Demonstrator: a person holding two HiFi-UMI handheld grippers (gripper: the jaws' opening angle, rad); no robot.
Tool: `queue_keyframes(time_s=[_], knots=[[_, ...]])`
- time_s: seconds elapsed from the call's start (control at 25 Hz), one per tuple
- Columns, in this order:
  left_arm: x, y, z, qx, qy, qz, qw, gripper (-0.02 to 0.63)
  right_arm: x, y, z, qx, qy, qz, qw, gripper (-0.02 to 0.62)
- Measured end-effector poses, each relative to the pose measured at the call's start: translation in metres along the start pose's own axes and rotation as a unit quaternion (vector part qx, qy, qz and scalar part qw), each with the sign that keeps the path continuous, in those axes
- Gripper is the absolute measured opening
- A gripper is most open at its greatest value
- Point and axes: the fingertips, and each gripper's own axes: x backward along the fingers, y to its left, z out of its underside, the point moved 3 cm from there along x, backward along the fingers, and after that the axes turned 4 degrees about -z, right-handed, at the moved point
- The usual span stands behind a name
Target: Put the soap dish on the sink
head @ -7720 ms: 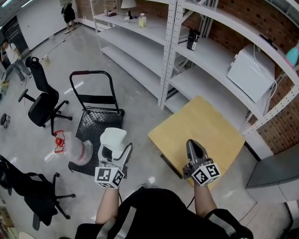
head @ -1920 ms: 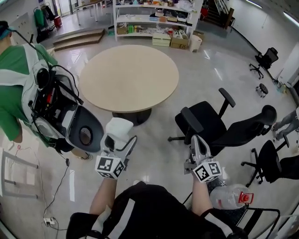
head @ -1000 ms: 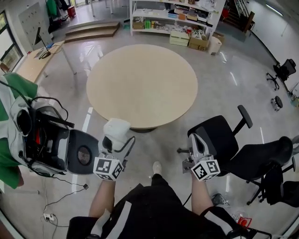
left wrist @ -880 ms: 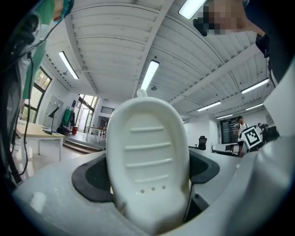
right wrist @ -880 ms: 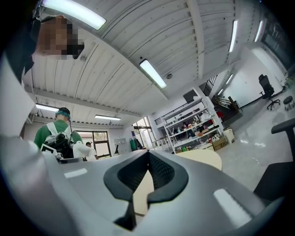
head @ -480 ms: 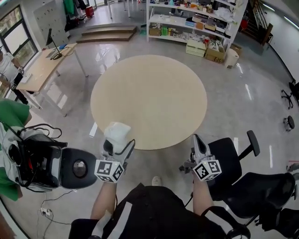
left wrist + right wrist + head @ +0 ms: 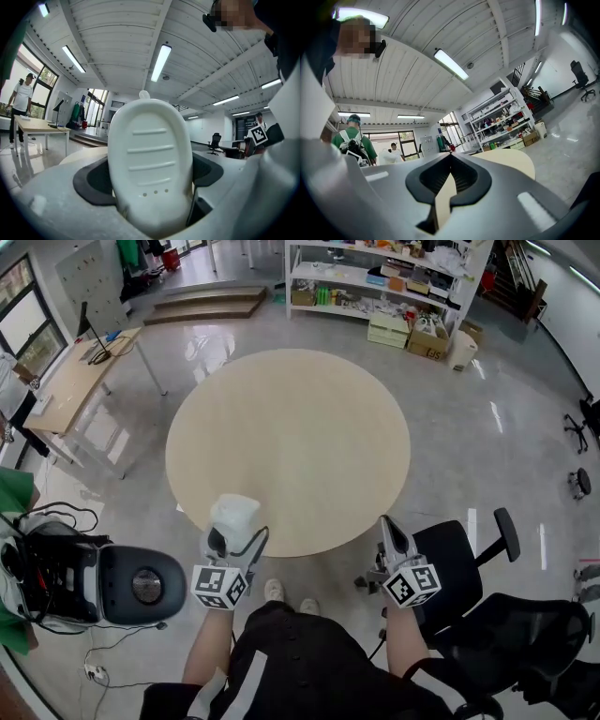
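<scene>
A white oval soap dish [image 7: 234,514] with raised ribs stands between the jaws of my left gripper [image 7: 232,535], which is shut on it. In the left gripper view the soap dish [image 7: 150,159] fills the middle, upright, with the left gripper [image 7: 150,192] clamped on its lower part. My right gripper [image 7: 388,524] is held at the same height to the right, shut with nothing in it. In the right gripper view the right gripper [image 7: 449,159] shows its tips meeting. No sink is in view.
A large round beige table [image 7: 286,437] stands just ahead of both grippers. Black office chairs [image 7: 473,563] are at the right. A person with a black-and-white camera rig [image 7: 66,582] is close on the left. A desk [image 7: 80,381] and stocked shelves [image 7: 375,277] lie farther off.
The view has swung from the shelving and square table to the round table, which has come nearer and more central. Both grippers keep their pose; the left still holds the dish.
</scene>
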Motion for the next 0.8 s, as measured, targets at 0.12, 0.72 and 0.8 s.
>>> queue_keyframes(time_s=[0.12,0.72,0.8], knots=[[-0.013,0.001,0.015,-0.004,0.014,-0.004,0.9999,0.469,0.000,-0.019,0.012,-0.003,0.008,0.010,1.000,0.006],[-0.092,0.047,0.071,0.012,0.129,0.024,0.9912,0.469,-0.084,-0.015,0.060,-0.014,0.067,0.030,0.997,0.006],[-0.096,0.052,0.082,0.013,0.149,0.026,0.9884,0.469,-0.089,-0.016,0.068,-0.017,0.076,0.036,0.996,0.006]])
